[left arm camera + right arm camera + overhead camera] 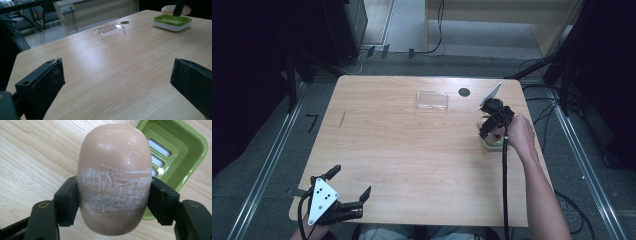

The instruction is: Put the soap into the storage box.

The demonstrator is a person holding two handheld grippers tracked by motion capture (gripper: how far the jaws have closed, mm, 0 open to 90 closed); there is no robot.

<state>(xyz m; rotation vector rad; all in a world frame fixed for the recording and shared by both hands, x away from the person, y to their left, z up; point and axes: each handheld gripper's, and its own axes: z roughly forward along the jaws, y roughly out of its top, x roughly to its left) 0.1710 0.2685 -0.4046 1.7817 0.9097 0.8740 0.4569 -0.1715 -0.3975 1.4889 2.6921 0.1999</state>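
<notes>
Pale wood grain runs across the table (412,150) I work at, with dark floor and cables around it. My right gripper (113,195) is clamped on a peach-coloured bar of soap (114,180), one jaw pressed to each long side, the bar's middle scuffed white where the pads meet it. I hold it at the right side of the table, just above the near edge of a green soap dish (175,152) with a slotted floor and a white base. Farther left, toward the far edge, lies a clear plastic lid (431,100), and a small dark round mark (464,92) sits just right of it. My left gripper (349,182) rests at the near left corner, jaws spread wide with nothing between them.
</notes>
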